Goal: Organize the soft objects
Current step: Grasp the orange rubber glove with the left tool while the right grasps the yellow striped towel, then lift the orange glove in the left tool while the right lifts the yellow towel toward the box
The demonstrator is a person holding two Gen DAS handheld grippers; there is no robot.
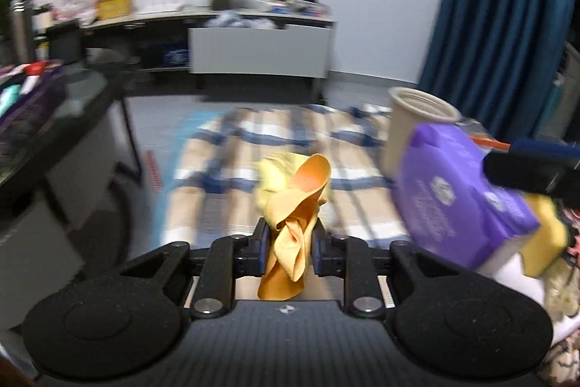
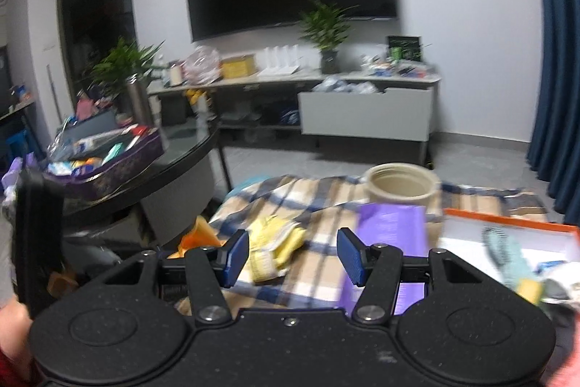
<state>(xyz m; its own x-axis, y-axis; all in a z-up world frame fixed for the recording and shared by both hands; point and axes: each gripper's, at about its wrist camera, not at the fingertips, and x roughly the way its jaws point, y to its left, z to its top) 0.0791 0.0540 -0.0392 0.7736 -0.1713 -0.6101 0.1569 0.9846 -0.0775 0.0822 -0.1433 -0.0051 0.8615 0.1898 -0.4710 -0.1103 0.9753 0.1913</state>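
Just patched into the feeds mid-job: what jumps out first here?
The orange cloth, pinched in the shut left claw, stands out against the plaid blanket. The purple pack lies right of it by the beige jar, and the right claw is open, empty.

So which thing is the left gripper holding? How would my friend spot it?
Find the checked blanket on the floor. Above it, the left gripper pinches a scrunched orange cloth. The paler yellow cloth behind lies loose on the blanket; only the orange one is held.
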